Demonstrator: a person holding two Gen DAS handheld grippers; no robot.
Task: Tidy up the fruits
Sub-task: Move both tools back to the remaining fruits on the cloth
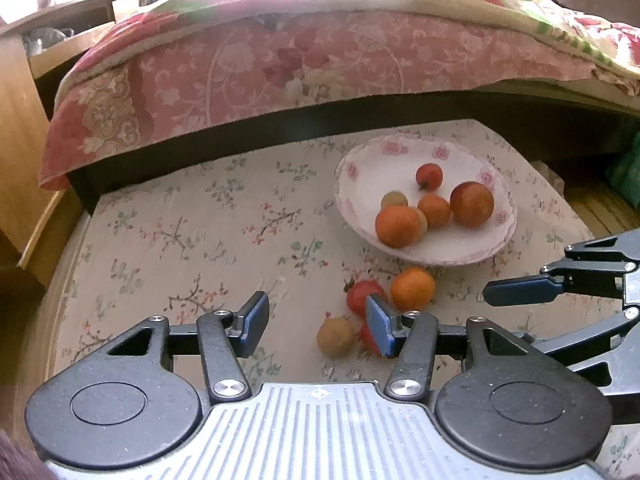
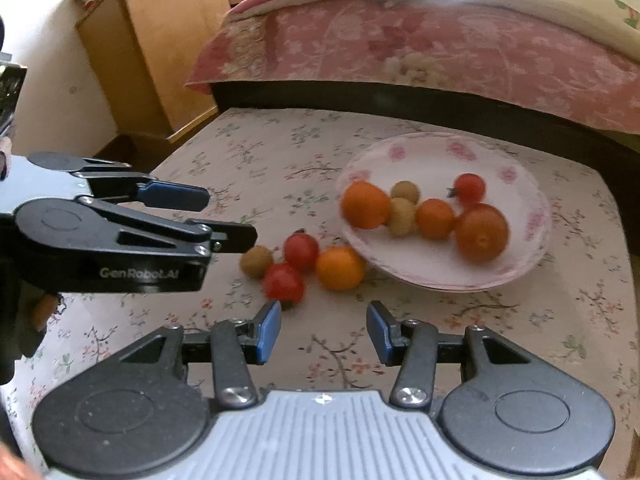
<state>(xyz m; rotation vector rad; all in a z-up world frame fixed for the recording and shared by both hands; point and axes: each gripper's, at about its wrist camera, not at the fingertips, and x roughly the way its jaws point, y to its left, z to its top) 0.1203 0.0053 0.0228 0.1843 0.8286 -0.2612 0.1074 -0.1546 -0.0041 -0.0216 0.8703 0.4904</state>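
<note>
A white plate with pink flowers (image 1: 360,168) (image 2: 520,264) holds several fruits: oranges, a small red tomato (image 1: 429,176) (image 2: 469,187) and small tan fruits. Beside the plate on the floral cloth lie an orange (image 1: 413,288) (image 2: 340,267), two red tomatoes (image 2: 301,251) (image 2: 283,282) and a tan round fruit (image 1: 335,336) (image 2: 256,261). My left gripper (image 1: 318,326) is open, low over the cloth, its right finger in front of the tomatoes (image 1: 360,295). My right gripper (image 2: 323,333) is open and empty, just short of the loose fruits.
The floral-covered table (image 1: 180,240) (image 2: 560,320) stands against a bed with a pink quilt (image 1: 260,72) (image 2: 440,48). A wooden cabinet (image 2: 160,52) stands to the left. In each view the other gripper (image 1: 560,284) (image 2: 120,240) reaches in from the side.
</note>
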